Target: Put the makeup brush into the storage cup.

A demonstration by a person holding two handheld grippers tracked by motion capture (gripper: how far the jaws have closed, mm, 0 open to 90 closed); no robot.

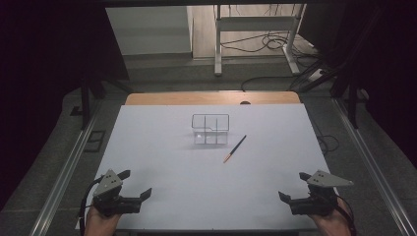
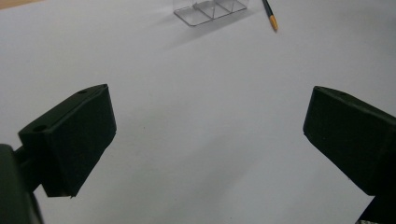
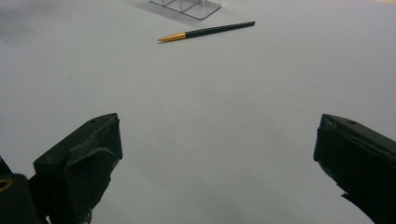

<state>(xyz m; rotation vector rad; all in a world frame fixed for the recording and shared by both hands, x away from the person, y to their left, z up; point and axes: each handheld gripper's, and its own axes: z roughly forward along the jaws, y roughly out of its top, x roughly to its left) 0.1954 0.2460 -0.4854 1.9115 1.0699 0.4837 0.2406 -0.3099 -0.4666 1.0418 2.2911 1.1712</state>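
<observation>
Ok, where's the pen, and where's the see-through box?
pen [image 1: 235, 149]: high view, middle of its dark barrel.
clear divided box [image 1: 210, 117]: high view, on its far rim.

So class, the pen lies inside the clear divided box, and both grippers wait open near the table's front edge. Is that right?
Not quite. The pen lies on the table beside the clear divided box, not inside it, as the high view shows. The left gripper and right gripper do wait open near the front edge.
</observation>
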